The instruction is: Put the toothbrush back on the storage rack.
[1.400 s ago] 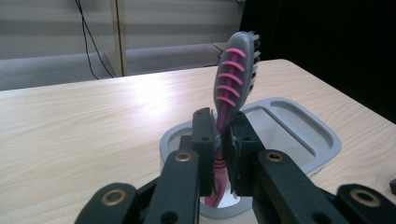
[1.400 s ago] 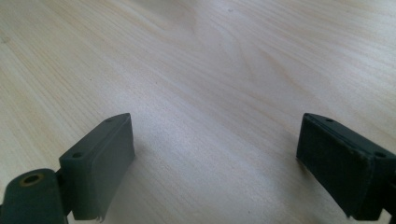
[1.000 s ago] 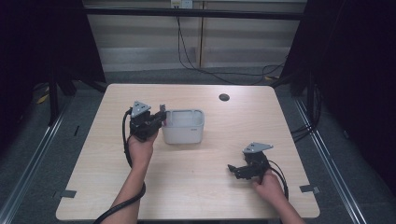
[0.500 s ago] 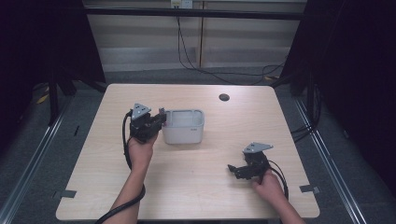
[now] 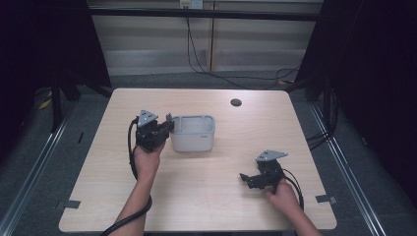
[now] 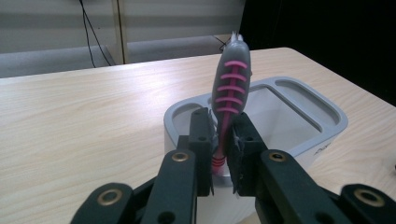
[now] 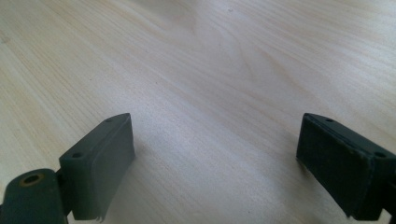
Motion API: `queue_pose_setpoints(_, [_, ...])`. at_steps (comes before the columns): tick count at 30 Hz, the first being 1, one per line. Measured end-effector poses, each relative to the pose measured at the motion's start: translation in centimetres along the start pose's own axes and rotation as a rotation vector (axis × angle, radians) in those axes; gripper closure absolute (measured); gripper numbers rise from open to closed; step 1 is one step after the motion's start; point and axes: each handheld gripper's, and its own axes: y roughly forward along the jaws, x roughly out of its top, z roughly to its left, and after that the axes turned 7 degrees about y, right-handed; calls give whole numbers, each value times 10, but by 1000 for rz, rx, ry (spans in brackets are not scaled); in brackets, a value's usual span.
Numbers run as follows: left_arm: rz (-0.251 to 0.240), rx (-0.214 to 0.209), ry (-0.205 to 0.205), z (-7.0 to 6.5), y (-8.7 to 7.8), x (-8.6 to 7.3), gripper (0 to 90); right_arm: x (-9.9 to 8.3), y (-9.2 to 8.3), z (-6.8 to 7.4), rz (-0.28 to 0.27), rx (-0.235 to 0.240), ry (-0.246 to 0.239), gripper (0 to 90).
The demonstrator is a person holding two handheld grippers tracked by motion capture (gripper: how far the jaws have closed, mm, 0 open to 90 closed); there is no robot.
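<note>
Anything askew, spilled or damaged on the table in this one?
Nothing stands out. The left gripper holds a grey and pink toothbrush upright at the near rim of the white holder, which sits square on the table. The right gripper rests open on bare wood. No spills or visible damage.

No writing can be read anywhere; a small mark low on the grey holder [image 6: 322, 150] is too blurred.

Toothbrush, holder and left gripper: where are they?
toothbrush [image 6: 229, 84], left gripper view, on its pink-ribbed handle.
holder [image 6: 327, 133], left gripper view, on its grey rim.
left gripper [image 5: 167, 124], high view, between its jaws.
</note>
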Motion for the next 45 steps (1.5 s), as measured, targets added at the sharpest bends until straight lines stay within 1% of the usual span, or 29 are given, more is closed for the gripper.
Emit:
queue_pose_setpoints(3, [7,0,3,0,0,-1,805,0,0,0,0,0,-1,103])
queue_pose_setpoints(8, [10,4,-8,3,-1,-2,802,0,0,0,0,0,0,103])
queue_pose_setpoints(13, [13,7,-7,4,-2,-2,785,0,0,0,0,0,0,103])
queue_pose_setpoints(18, [20,1,-6,5,-2,-2,782,0,0,0,0,0,0,103])
queue_pose_setpoints(21, [25,6,-5,6,-3,-2,769,0,0,0,0,0,0,103])
queue_pose_setpoints(24, [27,9,-10,7,-3,-3,729,0,0,0,0,0,0,103])
queue_pose_setpoints(28, [39,16,-7,9,-5,-4,660,0,0,0,0,0,0,103])
queue_pose_setpoints(29, [42,19,-4,9,-5,-4,660,0,0,0,0,0,0,103])
queue_pose_setpoints(30, [47,28,5,9,-6,-3,644,0,0,0,0,0,0,103])
queue_pose_setpoints(32, [53,32,12,9,-7,-3,602,0,0,0,0,0,0,103])
queue_pose_setpoints(35, [64,31,19,11,-8,-2,513,0,0,0,0,0,0,103])
queue_pose_setpoints(36, [68,29,17,11,-8,-2,470,0,0,0,0,0,0,103])
queue_pose_setpoints(37, [75,29,17,11,-9,-2,470,0,0,0,0,0,0,103])
queue_pose_setpoints(38, [74,31,21,12,-9,-2,442,0,0,0,0,0,0,103])
queue_pose_setpoints(39, [77,33,24,12,-10,-3,442,0,0,0,0,0,0,103])
queue_pose_setpoints(44, [94,26,46,13,-13,-3,368,0,0,0,0,0,0,103])
queue_pose_setpoints(45, [98,25,48,13,-13,-3,339,0,0,0,0,0,0,103])
